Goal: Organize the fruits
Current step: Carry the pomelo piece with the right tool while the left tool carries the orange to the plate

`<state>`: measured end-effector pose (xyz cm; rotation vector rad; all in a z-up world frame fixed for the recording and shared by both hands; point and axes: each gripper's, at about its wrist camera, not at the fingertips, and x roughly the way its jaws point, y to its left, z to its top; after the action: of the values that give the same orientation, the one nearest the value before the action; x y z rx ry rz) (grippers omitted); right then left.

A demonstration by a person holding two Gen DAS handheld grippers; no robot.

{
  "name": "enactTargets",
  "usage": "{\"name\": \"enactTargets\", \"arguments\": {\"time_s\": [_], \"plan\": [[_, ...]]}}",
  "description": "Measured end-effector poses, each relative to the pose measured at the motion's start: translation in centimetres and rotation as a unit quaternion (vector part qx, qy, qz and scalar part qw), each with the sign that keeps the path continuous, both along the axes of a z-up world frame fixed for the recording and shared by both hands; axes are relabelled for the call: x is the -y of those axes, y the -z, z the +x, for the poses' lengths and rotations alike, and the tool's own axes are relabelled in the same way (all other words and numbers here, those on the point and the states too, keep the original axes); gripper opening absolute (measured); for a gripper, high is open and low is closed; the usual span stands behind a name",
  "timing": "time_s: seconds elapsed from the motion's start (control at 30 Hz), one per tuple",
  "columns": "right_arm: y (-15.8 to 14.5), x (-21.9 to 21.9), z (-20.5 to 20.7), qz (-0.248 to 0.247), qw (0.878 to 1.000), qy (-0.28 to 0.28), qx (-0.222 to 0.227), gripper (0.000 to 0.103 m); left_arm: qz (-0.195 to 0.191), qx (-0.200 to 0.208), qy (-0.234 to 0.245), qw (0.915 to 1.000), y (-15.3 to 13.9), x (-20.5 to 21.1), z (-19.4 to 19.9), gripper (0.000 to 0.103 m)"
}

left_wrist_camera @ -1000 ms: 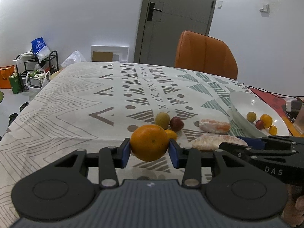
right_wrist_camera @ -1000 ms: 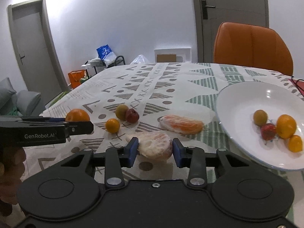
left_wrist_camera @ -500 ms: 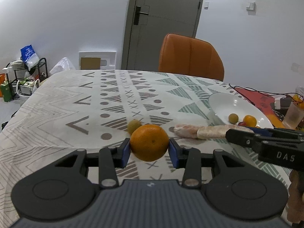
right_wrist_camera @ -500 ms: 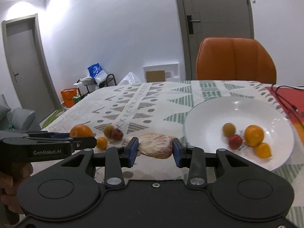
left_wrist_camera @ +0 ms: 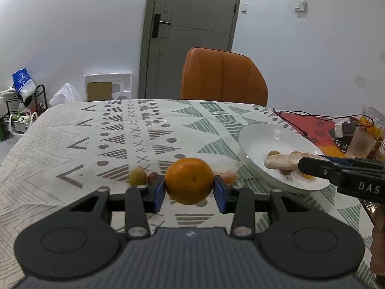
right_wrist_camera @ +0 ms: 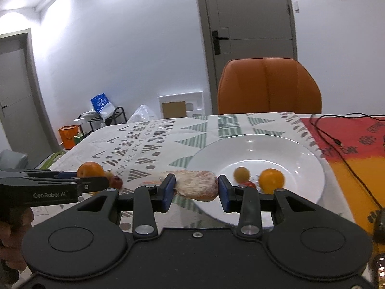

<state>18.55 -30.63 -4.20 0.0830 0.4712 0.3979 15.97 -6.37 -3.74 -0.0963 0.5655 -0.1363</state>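
Left tongs (left_wrist_camera: pixel 189 187) pinch a whole orange (left_wrist_camera: pixel 189 180) across its widest part, held above the worktop (left_wrist_camera: pixel 72 130), left of the white plate (left_wrist_camera: pixel 255 139). Firm rind, round, probably moderate weight and a bit slippery, so a grip at the equator looks right; off-centre it could roll out.

Right tongs (right_wrist_camera: pixel 195 190) pinch a peeled citrus piece (right_wrist_camera: pixel 196 185), pale with white pith, at the plate's near left rim. Likely soft and squashy (juice risk if squeezed hard), light; best held across the thick middle, gentle pressure.

On the plate: small yellow fruit (right_wrist_camera: pixel 241 173), red fruit (right_wrist_camera: pixel 247 184), small orange (right_wrist_camera: pixel 272 180). Left of the plate on the worktop: greenish fruit (left_wrist_camera: pixel 137 176), dark red fruit (left_wrist_camera: pixel 152 177), another peeled piece (left_wrist_camera: pixel 228 177), blurred.
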Motion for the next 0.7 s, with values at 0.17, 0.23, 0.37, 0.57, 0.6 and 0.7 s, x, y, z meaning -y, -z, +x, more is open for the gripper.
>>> {"name": "enactTargets", "arguments": {"time_s": [0.17,0.23,0.37,0.57,0.6,0.7], "plan": [[0.3,1.1,0.1,0.001,1.0,0.012,-0.002,0.036,0.004,0.003,0.01,0.9999,-0.1,1.2,0.4,0.041],[0.4,1.5,0.2,0.002,1.0,0.016,-0.005,0.036,0.006,0.004,0.014,0.9999,-0.1,1.6,0.5,0.041],[0.8,2.4,0.4,0.003,1.0,0.025,-0.009,0.036,0.008,0.004,0.021,0.9997,-0.2,2.5,1.0,0.041],[1.5,3.7,0.7,0.002,0.999,0.042,-0.012,0.036,0.014,0.003,0.033,0.9994,-0.2,3.8,1.6,0.041],[1.6,4.0,0.8,0.003,0.999,0.045,-0.012,0.036,0.015,0.003,0.035,0.9993,-0.1,4.0,1.7,0.041],[1.6,4.6,1.1,-0.004,0.999,0.053,-0.009,0.036,0.018,0.003,0.039,0.9991,0.0,4.6,2.0,0.041]]}}
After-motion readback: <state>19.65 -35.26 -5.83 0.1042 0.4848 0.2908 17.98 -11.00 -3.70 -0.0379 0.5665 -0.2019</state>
